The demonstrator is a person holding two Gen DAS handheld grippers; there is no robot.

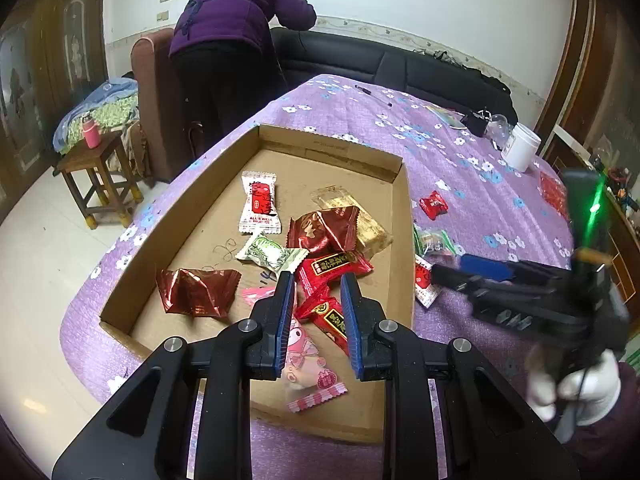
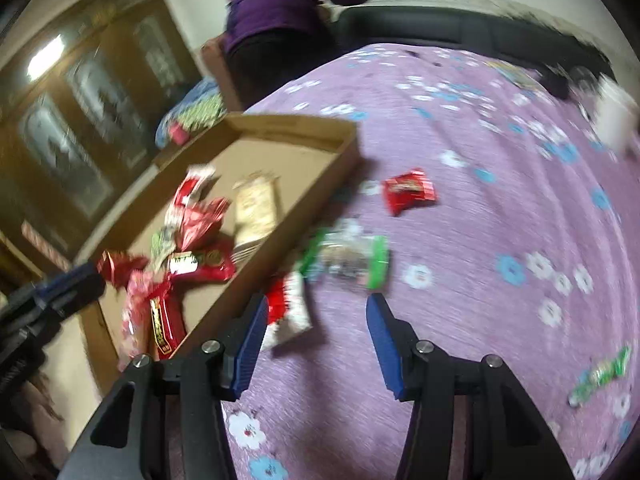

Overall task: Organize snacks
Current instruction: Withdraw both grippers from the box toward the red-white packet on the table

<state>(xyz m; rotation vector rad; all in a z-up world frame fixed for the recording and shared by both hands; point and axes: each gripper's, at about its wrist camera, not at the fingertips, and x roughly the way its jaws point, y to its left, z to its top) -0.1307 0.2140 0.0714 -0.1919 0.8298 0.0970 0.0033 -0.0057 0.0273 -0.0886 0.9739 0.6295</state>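
1. Overhead, the left gripper [image 1: 316, 280] hangs above the near end of a shallow cardboard box [image 1: 402, 208], its blue pads spread apart with nothing between them.
2. Inside the box lie loose snacks: a white-and-red packet [image 1: 259, 203], a green-and-white one [image 1: 272, 255], dark red foil packets [image 1: 196, 292], red bars [image 1: 334, 266] and a pink cartoon packet [image 1: 308, 364].
3. Outside the box, on the tabletop, a red candy [image 2: 409, 190], a clear packet with green ends [image 2: 352, 258] and a red-and-white packet [image 2: 290, 308] sit near the box's right wall.
4. The right gripper [image 2: 316, 304] hovers low over the tabletop, fingers wide apart and empty, with the red-and-white packet just ahead of its left finger; this view is motion-blurred.
5. A purple cloth [image 1: 460, 152] with white and blue flowers covers the tabletop; a white jar [image 1: 520, 146] stands at its far side.
6. Beyond, a person in a purple jacket [image 1: 244, 12] bends over a black sofa [image 1: 360, 58]; a wooden stool [image 1: 96, 178] with a pink bottle [image 1: 91, 133] stands on the pale floor, and dark wooden doors line the left wall.
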